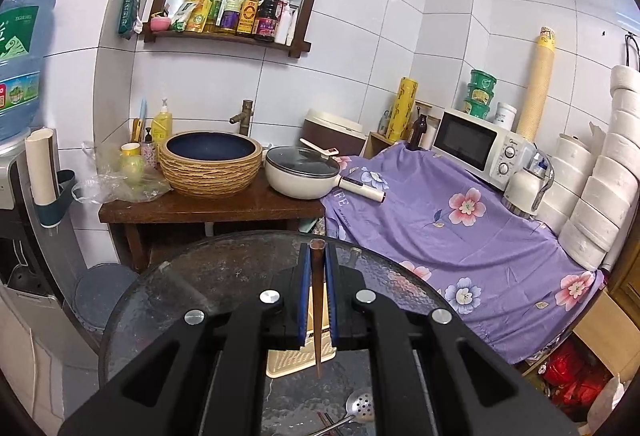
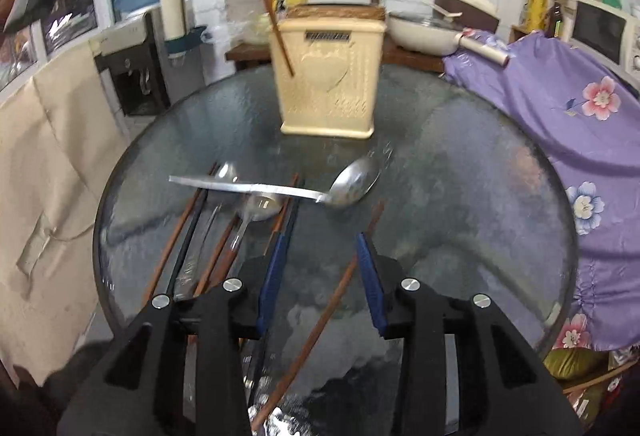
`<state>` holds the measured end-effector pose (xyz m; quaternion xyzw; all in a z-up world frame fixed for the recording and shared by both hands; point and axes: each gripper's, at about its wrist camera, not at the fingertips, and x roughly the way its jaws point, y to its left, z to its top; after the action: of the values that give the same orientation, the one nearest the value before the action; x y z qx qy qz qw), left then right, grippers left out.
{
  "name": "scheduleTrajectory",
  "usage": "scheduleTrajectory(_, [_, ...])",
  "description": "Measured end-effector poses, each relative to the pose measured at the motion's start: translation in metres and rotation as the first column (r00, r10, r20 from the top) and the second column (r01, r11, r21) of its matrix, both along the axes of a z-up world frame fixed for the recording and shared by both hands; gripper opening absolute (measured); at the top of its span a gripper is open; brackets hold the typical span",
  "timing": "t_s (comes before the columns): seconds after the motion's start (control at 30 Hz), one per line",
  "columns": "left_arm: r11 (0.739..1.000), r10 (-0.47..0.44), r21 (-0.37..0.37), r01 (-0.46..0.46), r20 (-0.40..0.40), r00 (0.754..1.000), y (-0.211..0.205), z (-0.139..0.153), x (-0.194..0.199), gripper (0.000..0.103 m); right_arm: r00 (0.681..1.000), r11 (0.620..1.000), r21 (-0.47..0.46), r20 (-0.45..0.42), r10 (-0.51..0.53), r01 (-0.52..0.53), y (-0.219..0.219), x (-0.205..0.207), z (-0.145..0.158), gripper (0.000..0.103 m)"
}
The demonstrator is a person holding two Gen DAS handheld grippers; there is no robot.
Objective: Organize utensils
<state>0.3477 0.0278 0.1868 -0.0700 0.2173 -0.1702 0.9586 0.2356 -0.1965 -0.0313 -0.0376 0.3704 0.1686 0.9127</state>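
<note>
- The cream utensil holder (image 2: 329, 82) stood upright on the round glass table (image 2: 480, 196), toward the table's 12 o'clock edge as the right wrist camera saw it.
- A brown chopstick (image 1: 318, 300) was clamped between the nearly closed blue pads of the left gripper (image 1: 318, 256), hanging tip-down; in the right wrist view its tip lay over the holder's upper left part, though whether it touched the holder could not be told.
- In the left wrist view the holder (image 1: 292, 360) showed below that gripper, at 6 o'clock of the pads.
- The right gripper (image 2: 326, 240) had its jaws parted, with nothing pressed between them; a loose chopstick (image 2: 320, 316) lay on the glass under the gap, running from 7 o'clock up to 1 o'clock.
- A slotted metal ladle (image 2: 356, 182) lay in front of the holder, its handle pointing to 9 o'clock across the other utensils.
- At 9 to 10 o'clock of the right gripper lay a spoon (image 2: 260, 206) and several more chopsticks (image 2: 176, 228), brown and black, side by side.
- At 3 o'clock of the table hung a purple flowered cloth (image 2: 560, 108); beyond the holder sat a white pan (image 2: 420, 32) on a wooden counter.
</note>
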Motion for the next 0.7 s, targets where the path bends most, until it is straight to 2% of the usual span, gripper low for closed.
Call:
scheduleTrajectory(0.17, [1.000, 0.010, 0.008, -0.010, -0.009, 1.000, 0.008, -0.008, -0.008, 0.007, 0.996, 0.999, 0.017, -0.073, -0.045, 0.046, -0.003, -0.009, -0.023, 0.038])
scheduleTrajectory(0.3, [1.000, 0.014, -0.001, -0.014, -0.007, 1.000, 0.014, -0.012, -0.015, 0.007, 0.983, 0.995, 0.048, -0.169, -0.075, 0.084, -0.008, -0.029, -0.040, 0.038])
scheduleTrajectory(0.53, [1.000, 0.009, 0.013, -0.009, 0.002, 1.000, 0.017, -0.017, -0.023, 0.007, 0.980, 0.992, 0.034, -0.164, -0.114, 0.121, 0.000, -0.066, -0.047, 0.038])
scheduleTrajectory(0.63, [1.000, 0.010, 0.007, -0.010, -0.002, 1.000, 0.017, -0.018, -0.023, 0.007, 0.977, 0.982, 0.063, -0.138, -0.166, 0.175, -0.006, -0.051, -0.042, 0.038])
scheduleTrajectory(0.7, [1.000, 0.010, 0.007, -0.010, -0.002, 1.000, 0.016, -0.018, -0.023, 0.007, 0.971, 0.966, 0.142, -0.137, -0.195, 0.215, -0.016, -0.026, -0.035, 0.038])
